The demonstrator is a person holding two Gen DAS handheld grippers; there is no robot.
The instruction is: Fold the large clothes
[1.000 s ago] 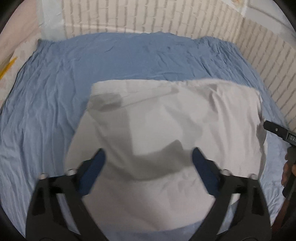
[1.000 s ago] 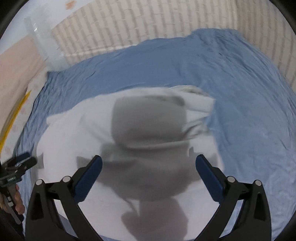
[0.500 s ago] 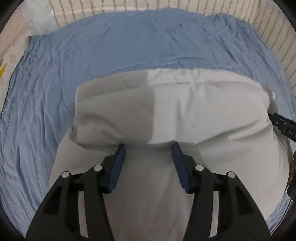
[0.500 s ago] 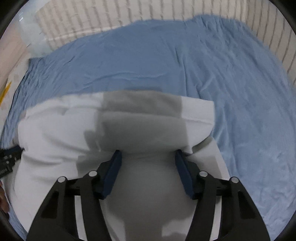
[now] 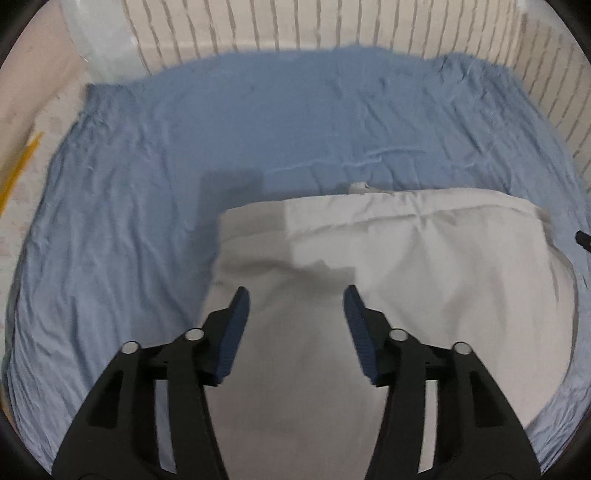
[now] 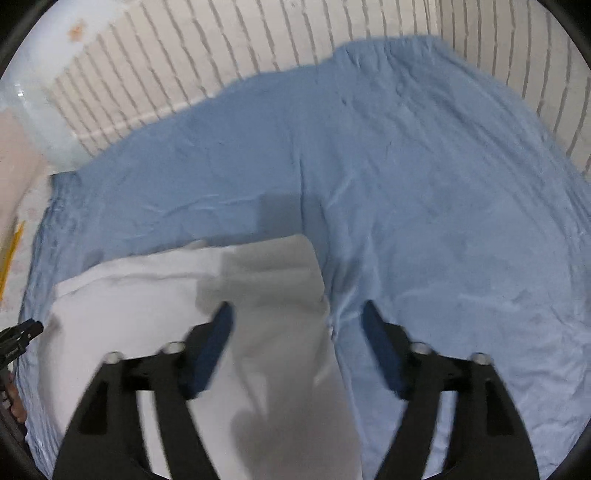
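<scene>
A white garment (image 5: 417, 266) lies folded on the blue sheet (image 5: 258, 140), its far fold forming a thick rolled edge. My left gripper (image 5: 295, 299) hovers over its near left part, jaws apart and empty. In the right wrist view the same garment (image 6: 147, 306) lies at lower left. My right gripper (image 6: 297, 314) is open and empty over the garment's right edge, the right finger (image 6: 384, 350) above the sheet. The left gripper's tip (image 6: 22, 332) shows at the far left edge.
The blue sheet (image 6: 424, 184) covers the whole bed and is wrinkled. A white slatted wall (image 5: 332, 26) borders the far and right sides. A pale floor with a yellow strip (image 5: 18, 170) lies to the left.
Both grippers have pulled back and lifted from the garment's folded edge. Their jaws, narrow half a second ago, are wider now. The right gripper has shifted right.
</scene>
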